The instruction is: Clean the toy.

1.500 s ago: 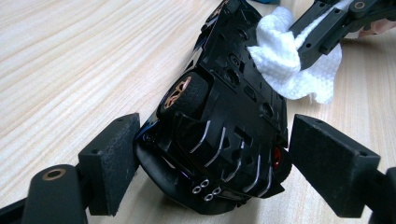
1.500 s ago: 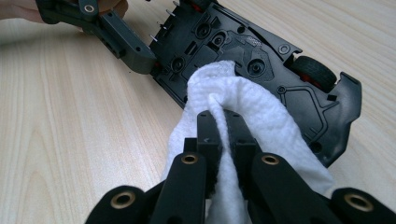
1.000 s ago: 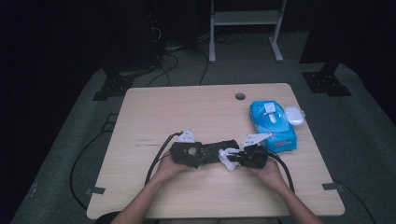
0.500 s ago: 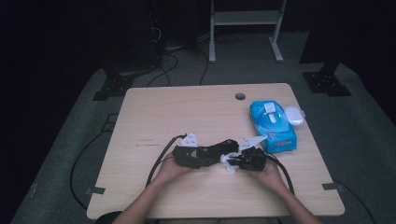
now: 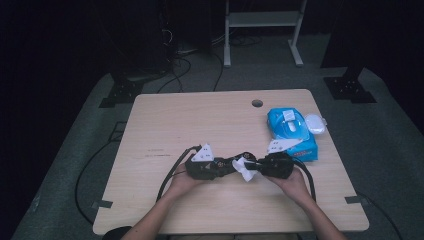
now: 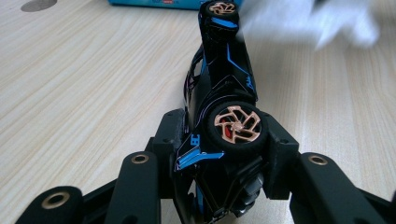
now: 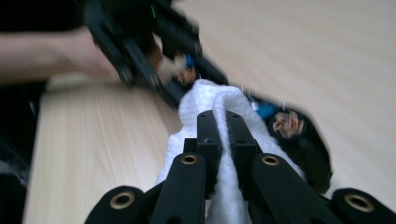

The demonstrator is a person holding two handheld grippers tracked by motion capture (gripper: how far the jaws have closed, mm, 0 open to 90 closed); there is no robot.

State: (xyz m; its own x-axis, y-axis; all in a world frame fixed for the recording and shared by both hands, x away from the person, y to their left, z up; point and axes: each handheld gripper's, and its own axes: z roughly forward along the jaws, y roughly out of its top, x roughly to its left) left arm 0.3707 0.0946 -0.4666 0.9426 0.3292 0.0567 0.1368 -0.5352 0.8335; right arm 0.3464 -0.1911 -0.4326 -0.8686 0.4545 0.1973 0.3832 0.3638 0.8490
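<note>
A black toy car (image 6: 224, 93) with blue trim and copper wheels is clamped at its rear in my left gripper (image 6: 224, 154), whose jaws press on both its sides. In the high view the car (image 5: 229, 164) bridges the left gripper (image 5: 202, 165) and the right gripper (image 5: 277, 165) over the table's near middle. My right gripper (image 7: 224, 122) is shut on a folded white wipe (image 7: 205, 98), which lies against the car's (image 7: 299, 135) front end. The wipe (image 5: 245, 171) shows as a white clump between the grippers, and blurred (image 6: 308, 23) at the car's nose.
A blue pack of wipes (image 5: 292, 132) with a white lid lies at the table's right, just beyond the right gripper. A cable hole (image 5: 257, 103) sits near the far edge of the wooden table (image 5: 175, 120). Cables trail off the left and right sides.
Both grippers have drifted a little toward the near edge, still holding the car and wipe together. The right gripper view is blurred by motion of the wipe against the car.
</note>
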